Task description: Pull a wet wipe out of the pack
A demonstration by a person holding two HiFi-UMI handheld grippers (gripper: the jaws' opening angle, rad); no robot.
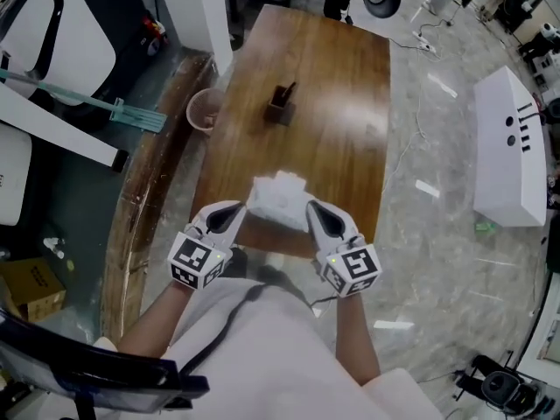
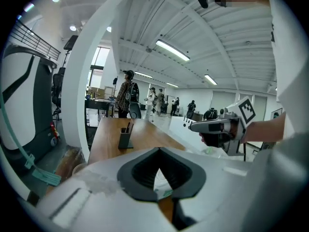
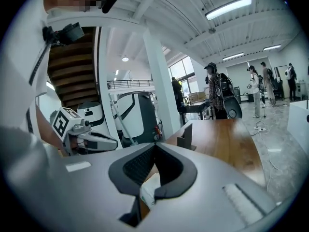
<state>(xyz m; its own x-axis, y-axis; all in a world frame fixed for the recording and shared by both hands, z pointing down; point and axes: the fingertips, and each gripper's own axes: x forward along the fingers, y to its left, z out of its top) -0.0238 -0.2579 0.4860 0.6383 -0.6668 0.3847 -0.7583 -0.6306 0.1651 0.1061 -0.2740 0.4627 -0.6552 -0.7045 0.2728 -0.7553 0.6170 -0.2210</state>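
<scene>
- White wet wipe pack (image 1: pixel 278 198) is found at the near edge of the wooden worktop (image 1: pixel 341 129), between both grippers.
- Left gripper (image 1: pixel 237 210) jaws are pressed together.
- Right gripper (image 1: pixel 312 208) jaws are likewise pressed together.

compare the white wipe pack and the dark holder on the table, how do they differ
Colour: the wipe pack is white, the dark holder nearly black.
Shape: the wipe pack looks soft and crumpled, the dark holder is a stiff upright box with something slim sticking out.
Place: the wipe pack is at the table's near edge, the dark holder stands farther out, mid-table.
Both show against the same wooden table.
</scene>
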